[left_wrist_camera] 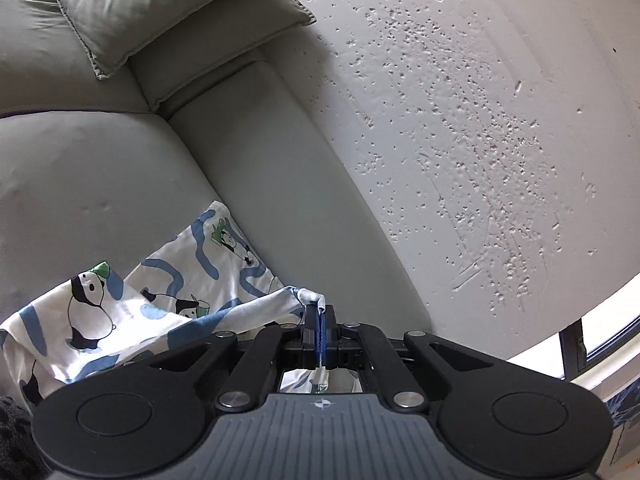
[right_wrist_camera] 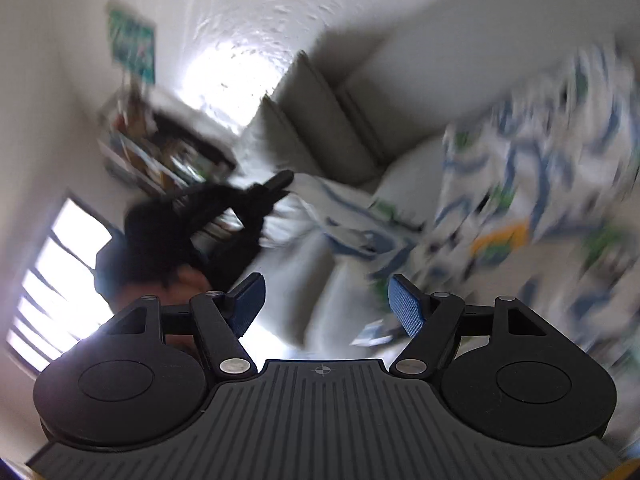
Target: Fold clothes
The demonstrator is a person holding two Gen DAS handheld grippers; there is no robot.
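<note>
Over the grey sofa (left_wrist_camera: pixel 100 168), your left gripper (left_wrist_camera: pixel 320 320) is pinched tight on a corner of the panda-print cloth (left_wrist_camera: pixel 192 276), so keep that edge taut while your right gripper (right_wrist_camera: pixel 326 304), its jaws wide and holding nothing, finds a matching corner. White with blue swirls, the cloth lies rumpled across the seat, not squared into any fold I can see.

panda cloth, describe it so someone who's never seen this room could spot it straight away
Find the pale grey sofa against the pitted white wall. On its seat, beside the armrest, lies the panda cloth, one edge pinched in the shut left gripper. It is the only printed fabric there: white with blue squiggles and black-and-white pandas, unlike the plain grey cushions.
</note>
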